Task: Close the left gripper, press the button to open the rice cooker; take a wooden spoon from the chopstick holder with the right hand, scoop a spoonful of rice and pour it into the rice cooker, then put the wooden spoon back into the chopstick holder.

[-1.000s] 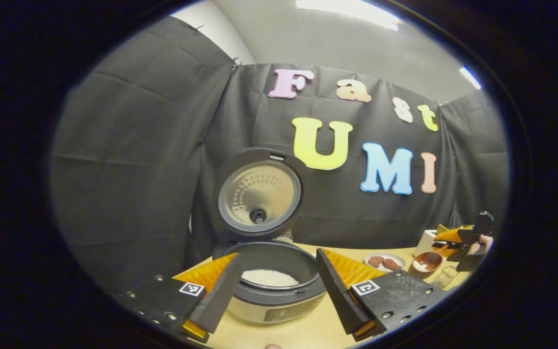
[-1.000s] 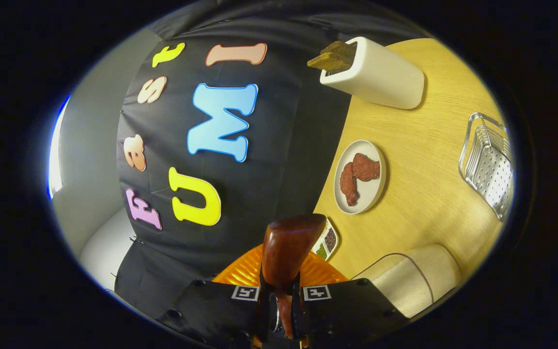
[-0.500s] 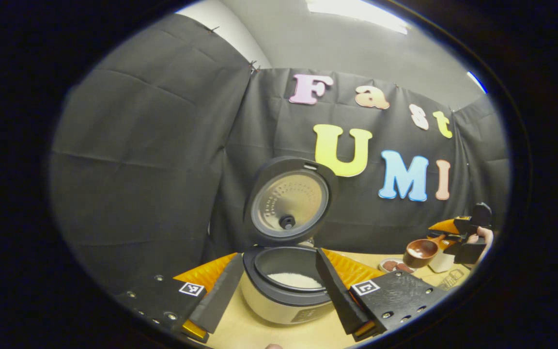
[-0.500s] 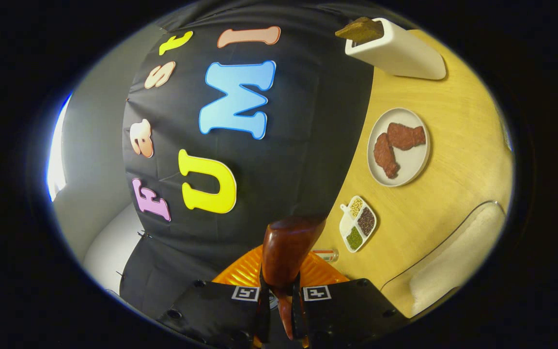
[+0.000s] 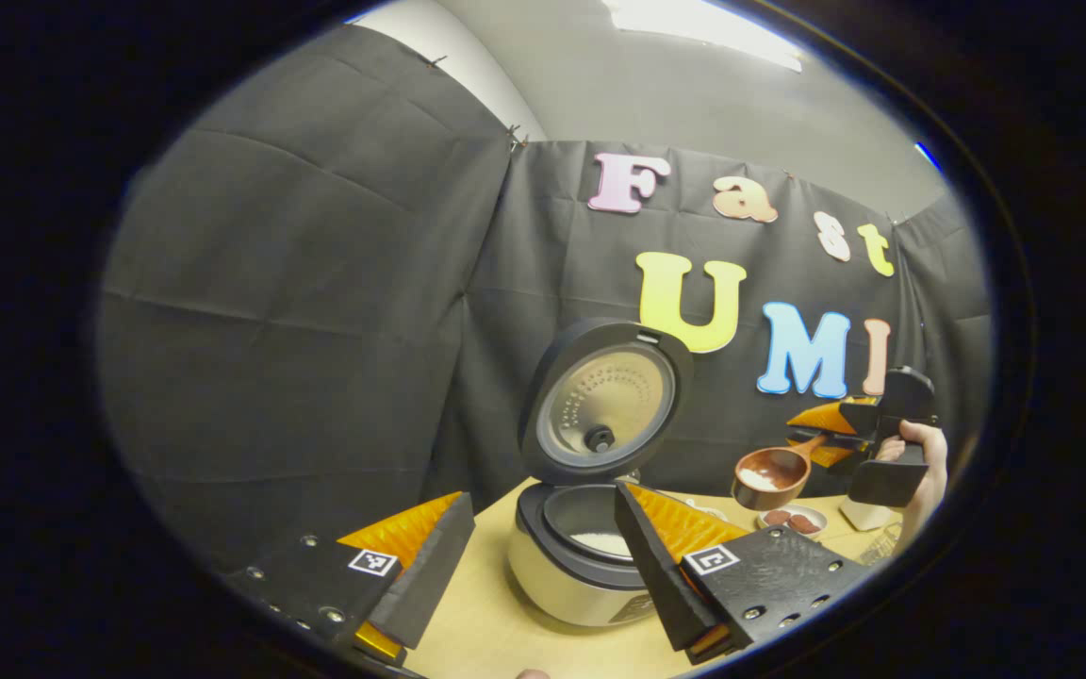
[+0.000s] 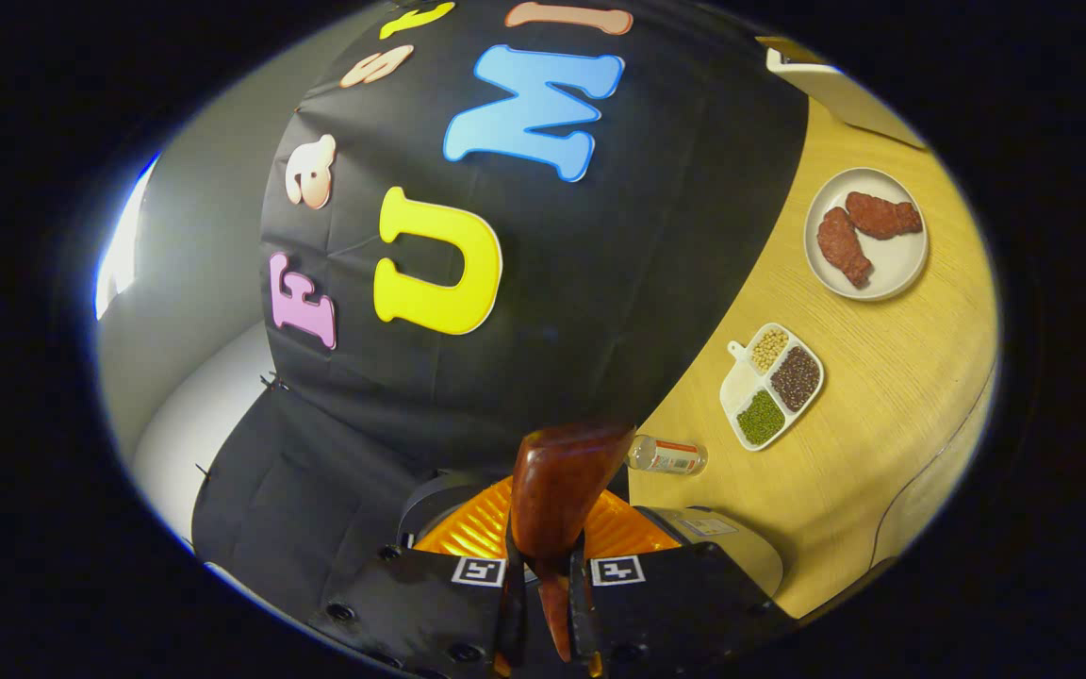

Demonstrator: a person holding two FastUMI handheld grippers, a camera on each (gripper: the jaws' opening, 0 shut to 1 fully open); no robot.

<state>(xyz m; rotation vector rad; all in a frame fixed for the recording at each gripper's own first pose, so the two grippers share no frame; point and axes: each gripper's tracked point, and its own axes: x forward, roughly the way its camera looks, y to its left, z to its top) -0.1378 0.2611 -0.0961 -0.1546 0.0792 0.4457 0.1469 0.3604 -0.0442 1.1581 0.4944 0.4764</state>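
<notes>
My right gripper (image 6: 543, 604) fingers pinch the glossy wooden spoon (image 6: 557, 490), rice in its round bowl, held above the pale woodgrain surface (image 6: 882, 396); left gripper (image 5: 543, 566) fingers spread wide; rice cooker (image 5: 576, 566) stands lid-up, perforated metal inner lid, black draped cloth behind.

left gripper (image 5: 543, 556) jaws apart, right gripper (image 6: 543, 604) jaws clamped

Rice cooker (image 5: 581, 566): on the table (image 5: 486, 632), lid (image 5: 609, 401) raised behind the pot. Wooden spoon (image 5: 769, 471): above the table, right of the cooker. Plate (image 6: 868, 236), divided dish (image 6: 771, 385), bottle (image 6: 667, 455): along the table's back edge.
</notes>
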